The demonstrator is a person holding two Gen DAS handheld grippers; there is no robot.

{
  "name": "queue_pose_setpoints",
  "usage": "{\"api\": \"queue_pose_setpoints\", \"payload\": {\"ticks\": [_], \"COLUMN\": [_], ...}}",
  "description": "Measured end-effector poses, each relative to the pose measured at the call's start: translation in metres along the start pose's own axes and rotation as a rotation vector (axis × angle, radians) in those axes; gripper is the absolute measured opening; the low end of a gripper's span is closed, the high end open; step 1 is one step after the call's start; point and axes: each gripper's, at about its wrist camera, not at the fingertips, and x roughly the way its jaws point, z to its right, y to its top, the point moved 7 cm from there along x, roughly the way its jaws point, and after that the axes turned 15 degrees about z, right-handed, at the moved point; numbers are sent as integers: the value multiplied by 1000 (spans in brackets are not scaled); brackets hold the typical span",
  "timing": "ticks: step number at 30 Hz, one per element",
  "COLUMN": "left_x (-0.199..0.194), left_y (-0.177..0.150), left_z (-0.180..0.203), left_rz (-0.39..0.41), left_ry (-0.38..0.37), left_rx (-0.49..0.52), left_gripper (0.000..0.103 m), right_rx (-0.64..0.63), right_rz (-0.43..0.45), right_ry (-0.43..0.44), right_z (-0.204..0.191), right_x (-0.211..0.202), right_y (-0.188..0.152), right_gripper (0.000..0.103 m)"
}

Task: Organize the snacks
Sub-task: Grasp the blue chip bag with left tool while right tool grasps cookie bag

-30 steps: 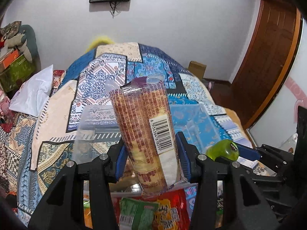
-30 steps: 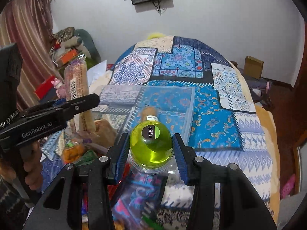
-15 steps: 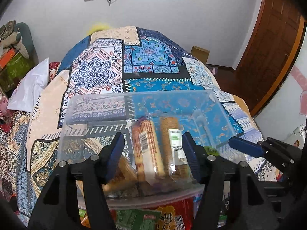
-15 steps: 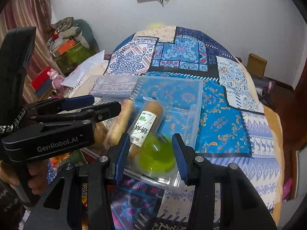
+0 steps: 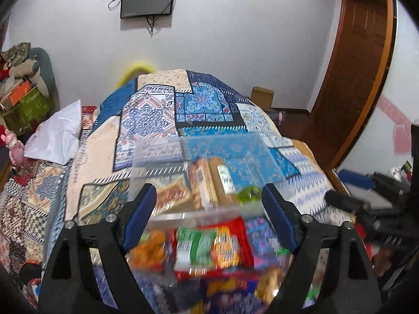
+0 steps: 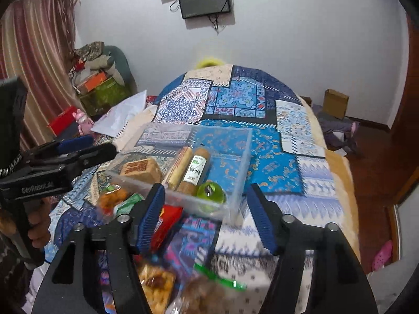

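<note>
Both grippers, left [image 5: 208, 213] and right [image 6: 205, 216], hung with jaws apart and empty above the bed [image 6: 301, 196]. Inside the clear box [image 6: 235, 183] lay two biscuit rolls [image 6: 195, 170], a brown cake [image 6: 141, 170] and a green jelly cup [image 6: 211, 193]. Loose snack packets [image 5: 207, 246] lay just in front of it.

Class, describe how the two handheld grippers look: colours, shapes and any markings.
Both grippers are matte black with angular, cut-out finger arms, silver round bolts and ribbed blue pads. The left gripper, seen side-on from the right wrist, carries white "GenRobot.AI" lettering. The right gripper looks alike.
</note>
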Motion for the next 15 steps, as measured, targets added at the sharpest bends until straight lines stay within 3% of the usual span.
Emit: {"api": "queue_pose_setpoints", "payload": {"ticks": [7, 15], "left_x": [-39, -45], "left_y": [-52, -99], "left_z": [-4, 7], "left_rz": [-64, -143], "left_ry": [10, -6], "left_rx": [-19, -35], "left_gripper": [88, 88], "right_rx": [-4, 16], "right_rz": [-3, -66], "right_ry": [-33, -73], "right_z": [-4, 1], "right_x": [-35, -48], "right_y": [-25, -72], "right_gripper": [74, 74]}}
